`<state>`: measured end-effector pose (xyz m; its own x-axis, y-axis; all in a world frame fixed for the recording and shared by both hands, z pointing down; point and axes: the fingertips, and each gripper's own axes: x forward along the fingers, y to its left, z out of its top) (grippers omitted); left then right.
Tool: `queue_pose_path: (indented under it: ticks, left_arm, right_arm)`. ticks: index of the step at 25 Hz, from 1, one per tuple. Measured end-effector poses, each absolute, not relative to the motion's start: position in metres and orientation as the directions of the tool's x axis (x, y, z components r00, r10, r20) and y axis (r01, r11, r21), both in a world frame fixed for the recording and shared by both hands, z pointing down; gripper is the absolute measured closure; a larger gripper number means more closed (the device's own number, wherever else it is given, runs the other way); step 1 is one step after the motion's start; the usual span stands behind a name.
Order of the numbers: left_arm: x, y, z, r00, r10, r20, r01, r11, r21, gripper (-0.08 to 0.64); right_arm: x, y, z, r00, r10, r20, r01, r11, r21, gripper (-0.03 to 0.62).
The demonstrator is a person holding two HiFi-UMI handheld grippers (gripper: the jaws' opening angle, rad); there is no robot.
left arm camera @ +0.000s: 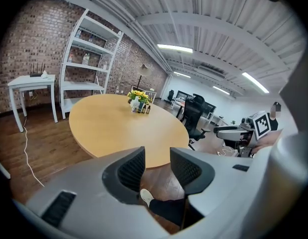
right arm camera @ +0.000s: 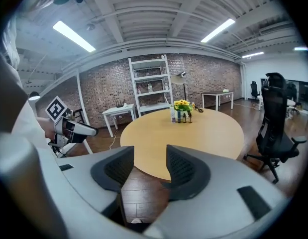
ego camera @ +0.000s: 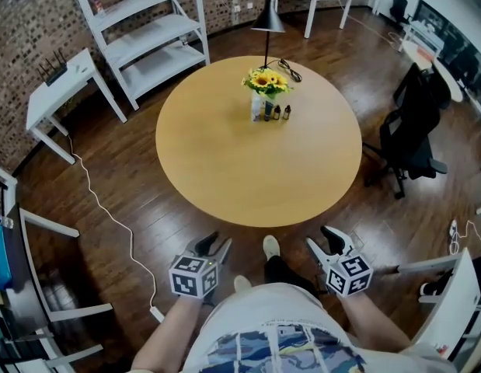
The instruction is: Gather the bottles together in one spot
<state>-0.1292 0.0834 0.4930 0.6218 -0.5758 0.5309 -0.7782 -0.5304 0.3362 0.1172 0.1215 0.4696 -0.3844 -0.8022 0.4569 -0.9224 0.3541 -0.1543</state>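
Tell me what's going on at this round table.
A person stands at the near edge of the round wooden table with a tool in each hand. The left tool and the right tool are both held low, short of the tabletop, with their jaws apart and nothing between them. The small bottles stand close together by the sunflowers on the far side of the table. Nothing is being handled at this moment.

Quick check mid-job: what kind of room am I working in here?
Probably an open-plan office or studio loft: a brick wall, a white shelving unit and a black office chair stand around a round wooden table.
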Motion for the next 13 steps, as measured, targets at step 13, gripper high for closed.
queue_pose_path:
  ticks: [13]
  left_arm:
    - [-0.157, 0.099, 0.491, 0.603, -0.603, 0.522, -0.796, -0.503, 0.337, 0.396]
  right_arm:
    - [0.075, 0.122, 0.458, -0.443, -0.774, 0.453, -0.889, 0.445, -0.11, 0.362]
